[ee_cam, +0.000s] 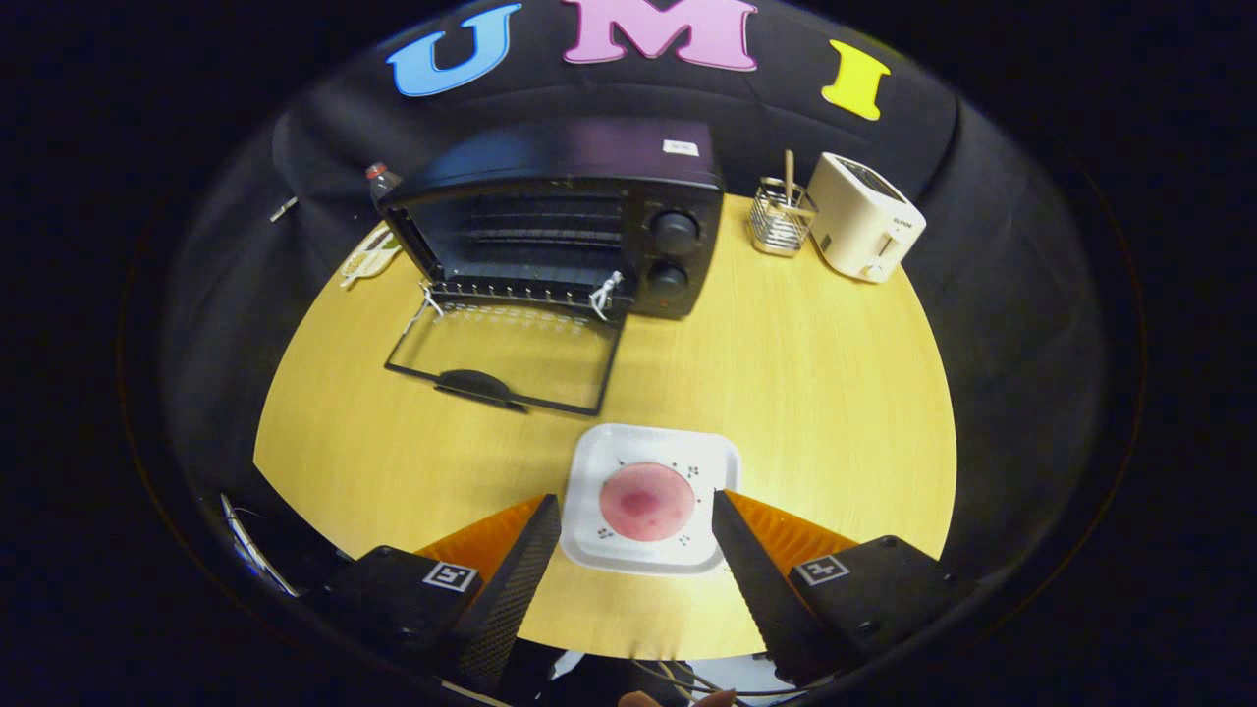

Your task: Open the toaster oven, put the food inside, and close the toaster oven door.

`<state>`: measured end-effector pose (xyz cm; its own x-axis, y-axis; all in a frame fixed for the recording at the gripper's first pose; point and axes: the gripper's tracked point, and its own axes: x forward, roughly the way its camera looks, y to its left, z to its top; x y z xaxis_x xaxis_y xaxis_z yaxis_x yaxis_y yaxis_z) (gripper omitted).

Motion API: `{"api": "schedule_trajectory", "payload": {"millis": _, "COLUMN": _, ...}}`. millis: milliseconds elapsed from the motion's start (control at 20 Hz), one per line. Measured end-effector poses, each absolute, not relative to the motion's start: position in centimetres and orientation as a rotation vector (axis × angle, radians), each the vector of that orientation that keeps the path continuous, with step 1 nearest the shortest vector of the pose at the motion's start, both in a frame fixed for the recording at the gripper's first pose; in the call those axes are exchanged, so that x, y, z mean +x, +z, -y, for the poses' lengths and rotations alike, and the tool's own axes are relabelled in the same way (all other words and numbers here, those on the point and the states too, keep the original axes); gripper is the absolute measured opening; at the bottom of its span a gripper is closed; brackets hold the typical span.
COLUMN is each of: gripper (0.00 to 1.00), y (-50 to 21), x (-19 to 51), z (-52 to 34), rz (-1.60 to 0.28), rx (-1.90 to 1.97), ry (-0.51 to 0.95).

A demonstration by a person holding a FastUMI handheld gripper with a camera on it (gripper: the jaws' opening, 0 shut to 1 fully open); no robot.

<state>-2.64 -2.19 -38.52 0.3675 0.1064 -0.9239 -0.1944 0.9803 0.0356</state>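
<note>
Round wooden table [786,373] seen from above, toaster oven [560,216] set at its far side with door [501,358] dropped open, white plate [656,496] set nearer than the oven, pink food [647,501] held on it, gripper [636,516] spread wide around the plate, nothing gripped, wire basket [781,221] beside the oven, a stick stood in it

Between the gripper's [636,506] spread fingers sits a white plate [599,462] with small dark speckle marks, carrying a round pink food piece [646,501] with a darker red centre. The table [805,393] is pale yellow wood grain. Beyond the fingers stands a black toaster oven [579,211] with black knobs, a silver wire holder [779,224] and a cream toaster [864,216].
</note>
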Motion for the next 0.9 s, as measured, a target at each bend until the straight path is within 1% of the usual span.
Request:
{"api": "schedule_trajectory", "payload": {"millis": 250, "gripper": 0.99, "y": -43.2, "x": -2.7, "z": 7.2, "rz": -1.340, "rx": -0.014, "ry": 0.154}}
{"api": "schedule_trajectory", "payload": {"millis": 450, "gripper": 0.99, "y": -47.9, "x": -3.2, "z": 8.6, "rz": -1.455, "rx": 0.046, "ry": 0.119}}
{"api": "schedule_trajectory", "payload": {"millis": 500, "gripper": 0.98, "y": -48.7, "x": -3.0, "z": 9.0, "rz": -1.466, "rx": 0.037, "ry": 0.120}}
{"api": "schedule_trajectory", "payload": {"millis": 600, "gripper": 0.90, "y": -50.1, "x": -2.8, "z": 9.0, "rz": -1.484, "rx": 0.044, "ry": 0.127}}
{"api": "schedule_trajectory", "payload": {"millis": 700, "gripper": 0.72, "y": -50.9, "x": -2.8, "z": 7.9, "rz": -1.507, "rx": 0.103, "ry": 0.155}}
{"api": "schedule_trajectory", "payload": {"millis": 750, "gripper": 0.57, "y": -51.2, "x": -3.1, "z": 7.7, "rz": -1.536, "rx": 0.113, "ry": 0.168}}
{"api": "schedule_trajectory", "payload": {"millis": 850, "gripper": 0.32, "y": -51.4, "x": -2.4, "z": 8.0, "rz": -1.527, "rx": 0.138, "ry": 0.168}}
{"api": "schedule_trajectory", "payload": {"millis": 900, "gripper": 0.19, "y": -51.0, "x": -2.4, "z": 8.2, "rz": -1.530, "rx": 0.156, "ry": 0.197}}
